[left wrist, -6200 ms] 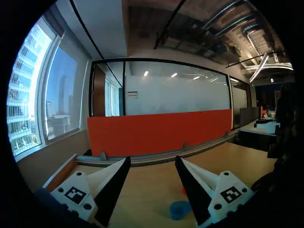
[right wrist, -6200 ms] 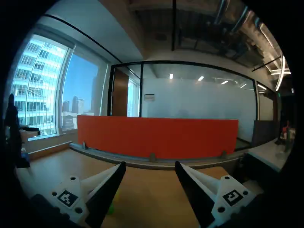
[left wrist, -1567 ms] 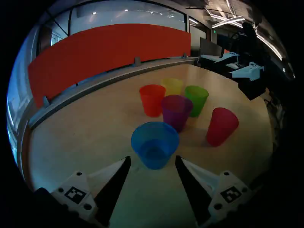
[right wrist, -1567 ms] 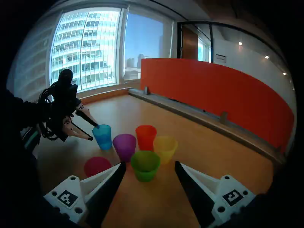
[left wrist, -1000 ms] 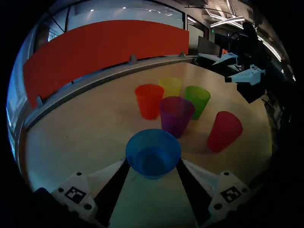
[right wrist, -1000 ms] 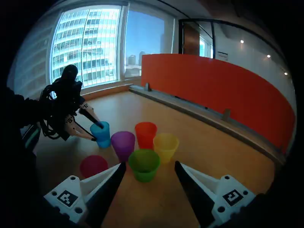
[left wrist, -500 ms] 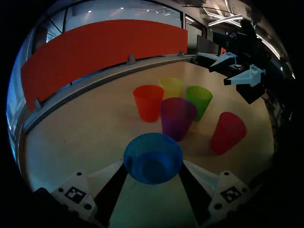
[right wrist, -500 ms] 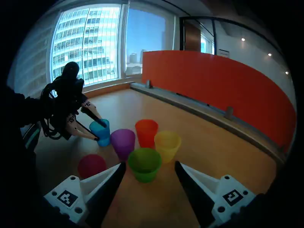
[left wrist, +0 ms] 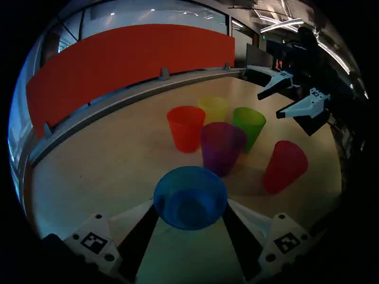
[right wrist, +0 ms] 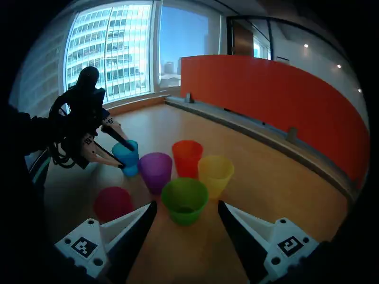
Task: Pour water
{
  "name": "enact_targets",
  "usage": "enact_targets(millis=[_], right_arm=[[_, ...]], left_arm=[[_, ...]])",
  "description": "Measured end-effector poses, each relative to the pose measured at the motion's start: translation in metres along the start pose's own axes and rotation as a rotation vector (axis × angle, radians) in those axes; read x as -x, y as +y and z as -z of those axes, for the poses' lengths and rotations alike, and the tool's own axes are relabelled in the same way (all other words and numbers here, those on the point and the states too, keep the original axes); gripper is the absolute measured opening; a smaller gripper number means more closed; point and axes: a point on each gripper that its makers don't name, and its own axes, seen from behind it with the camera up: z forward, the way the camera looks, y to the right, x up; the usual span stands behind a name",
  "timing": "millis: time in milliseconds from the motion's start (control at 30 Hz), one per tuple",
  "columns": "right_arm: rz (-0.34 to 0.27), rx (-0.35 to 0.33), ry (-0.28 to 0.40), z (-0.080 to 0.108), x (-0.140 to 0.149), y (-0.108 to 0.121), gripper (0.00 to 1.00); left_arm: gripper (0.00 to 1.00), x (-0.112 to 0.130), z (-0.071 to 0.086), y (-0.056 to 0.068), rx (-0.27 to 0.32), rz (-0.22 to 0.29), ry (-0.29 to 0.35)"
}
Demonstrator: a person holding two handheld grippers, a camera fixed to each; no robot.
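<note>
one blue cup (left wrist: 190, 196) stands upright, mouth up, within left claw (left wrist: 189, 210).

The orange cup (left wrist: 185, 128), yellow cup (left wrist: 213, 108), green cup (left wrist: 248, 127) and purple cup (left wrist: 221, 147) crowd together — no passage between them. A gap separates the purple cup from the red cup (left wrist: 285, 166). Bare counter (left wrist: 94, 161) lies open toward the orange partition (left wrist: 118, 61).

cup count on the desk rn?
6. Blue cup sits between the left gripper's jaws; purple just beyond it; orange, yellow and green farther back; red apart, off to the side. None seem hidden.
</note>
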Motion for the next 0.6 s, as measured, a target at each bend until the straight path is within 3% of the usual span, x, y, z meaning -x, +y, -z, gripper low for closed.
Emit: enact_targets(millis=[600], right_arm=[[0.025, -0.012, -0.067, -0.036, 0.026, -0.007, 0.99]], left_arm=[[0.85, -0.003, -0.001, 0.0, -0.004, -0.02, 0.006]])
